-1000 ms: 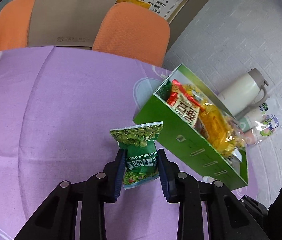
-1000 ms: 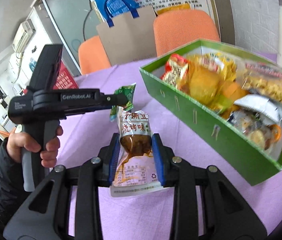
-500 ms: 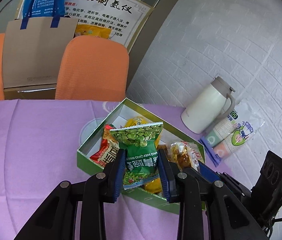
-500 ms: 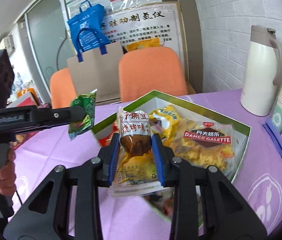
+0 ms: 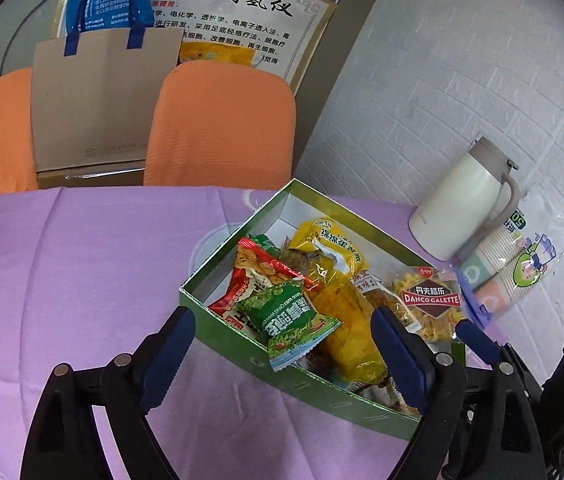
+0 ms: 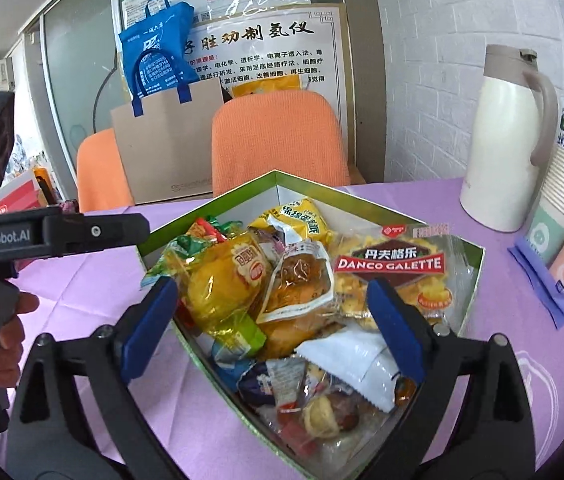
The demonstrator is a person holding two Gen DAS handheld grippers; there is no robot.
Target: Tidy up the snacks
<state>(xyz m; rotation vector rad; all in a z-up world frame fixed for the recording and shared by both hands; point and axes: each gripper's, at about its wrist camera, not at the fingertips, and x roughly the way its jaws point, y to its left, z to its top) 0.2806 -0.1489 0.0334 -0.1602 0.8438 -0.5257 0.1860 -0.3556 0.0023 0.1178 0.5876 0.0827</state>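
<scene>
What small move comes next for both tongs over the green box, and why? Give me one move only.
Probably lift both tongs back from the green cardboard box. Their jaws have just been opening: the left tongs stand wide with the green pea packet loose on the pile, and the right tongs gape around the clear brown snack pouch, also lying free. Both packets are in, so nothing remains to hold.

a thin lilac cloth (image 5: 82, 264) is lying over the table, matt and softly creased. the green box (image 5: 305, 380) is looking like smooth printed card with a white inside. the snack packets (image 6: 297, 280) in it are shining as glossy, crinkled plastic film, some of it clear. the chair backs (image 5: 222, 120) are showing a matt, woven orange fabric. the jug (image 6: 497, 136) is gleaming faintly, smooth cream with a matt grey-brown handle. the brown bag (image 5: 94, 100) is looking like plain matt paper.
</scene>
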